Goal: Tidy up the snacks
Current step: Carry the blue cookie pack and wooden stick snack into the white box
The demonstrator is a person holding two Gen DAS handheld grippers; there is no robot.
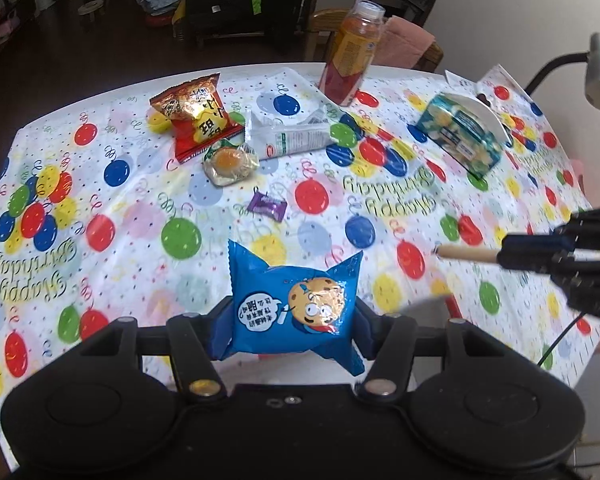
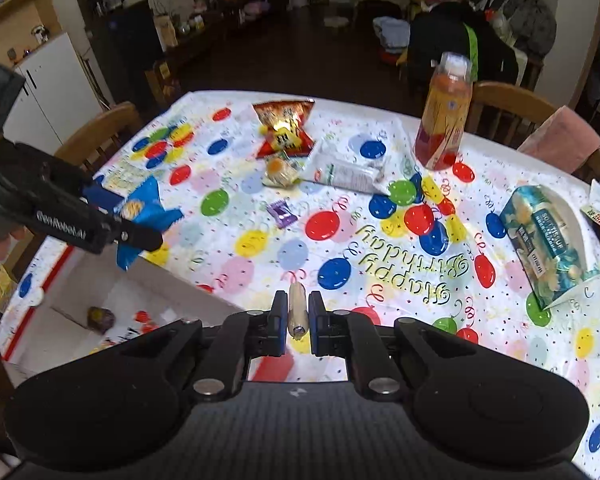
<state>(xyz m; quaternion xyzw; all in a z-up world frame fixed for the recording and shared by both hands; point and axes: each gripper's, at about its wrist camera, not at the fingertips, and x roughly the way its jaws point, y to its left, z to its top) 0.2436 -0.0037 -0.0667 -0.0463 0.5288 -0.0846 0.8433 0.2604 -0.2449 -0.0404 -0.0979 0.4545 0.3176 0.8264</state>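
Note:
My left gripper (image 1: 294, 320) is shut on a blue cookie packet (image 1: 296, 304) and holds it above the near part of the table; from the right wrist view the same blue cookie packet (image 2: 142, 212) hangs over the rim of a white box (image 2: 112, 280). My right gripper (image 2: 298, 316) is shut on a tan sausage stick (image 2: 297, 311), also visible as the sausage stick (image 1: 466, 254) at the right of the left wrist view. On the cloth lie a red snack bag (image 1: 198, 118), a white pouch (image 1: 292, 140), an egg-yolk snack (image 1: 230, 162) and a purple candy (image 1: 266, 204).
A balloon-print tablecloth (image 2: 340, 240) covers the table. A juice bottle (image 2: 444, 116) stands at the far side, and a tissue pack (image 2: 548, 240) lies at the right. The white box holds a few small items. Wooden chairs (image 2: 100, 128) stand around the table.

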